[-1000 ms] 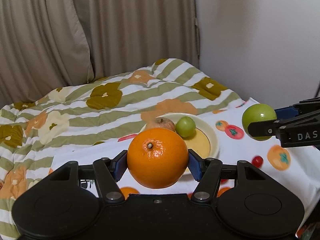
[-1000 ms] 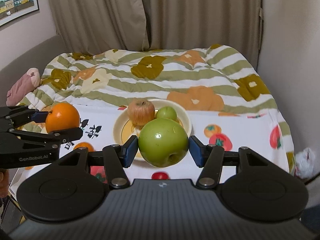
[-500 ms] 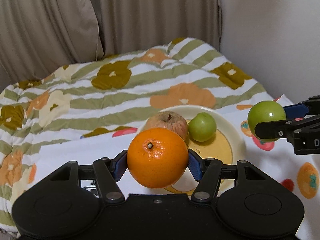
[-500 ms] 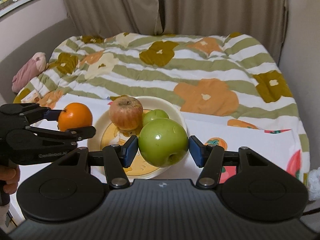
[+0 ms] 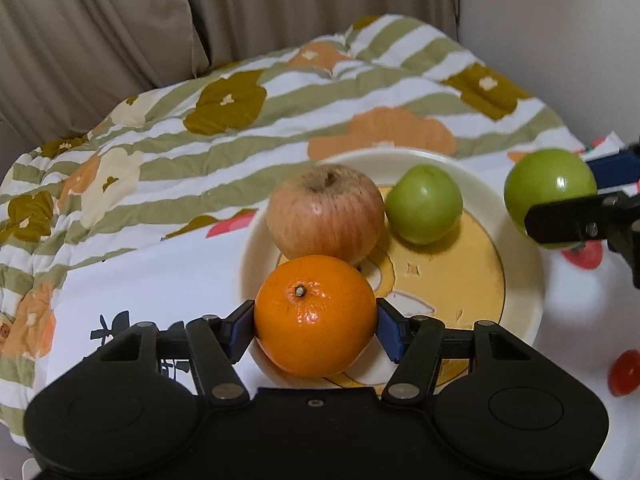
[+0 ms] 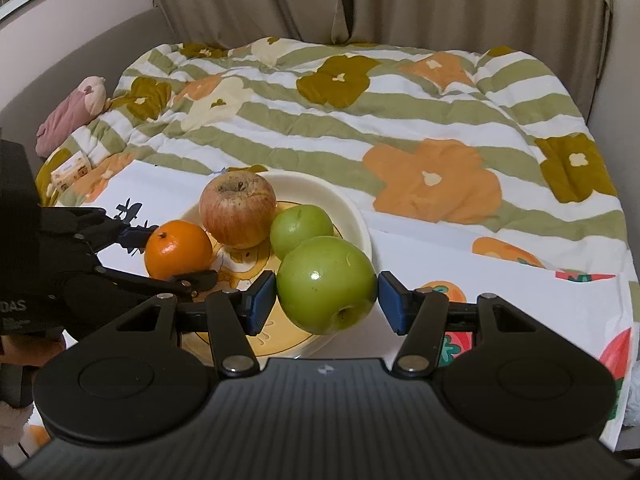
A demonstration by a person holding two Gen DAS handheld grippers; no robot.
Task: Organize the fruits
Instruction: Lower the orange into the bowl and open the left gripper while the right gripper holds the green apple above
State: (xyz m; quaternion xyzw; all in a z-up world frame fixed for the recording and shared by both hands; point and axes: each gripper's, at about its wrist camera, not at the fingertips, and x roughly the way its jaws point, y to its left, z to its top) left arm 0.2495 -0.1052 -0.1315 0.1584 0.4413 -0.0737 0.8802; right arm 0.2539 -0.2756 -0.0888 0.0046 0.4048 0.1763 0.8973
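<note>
Fruits converge on the plate. Left wrist view: the left gripper pinches the orange between its blue pads, holding it over the near rim of the cream plate. A second ago the plate sat small and farther off; it now fills the middle of the view, so the carry is judged nearly finished. A red apple and a small green fruit already sit on the plate, touching or nearly so. At right, the large green apple hangs beyond the plate's right rim.

Right wrist view: the right gripper clamps the large green apple over the plate's near right edge, likewise closer than before. The orange hangs at the left rim, just beside the red apple. Open room remains on the yellow centre and near side of the plate; the far half is taken. Both loads approach from opposite sides, with the quilt behind.
</note>
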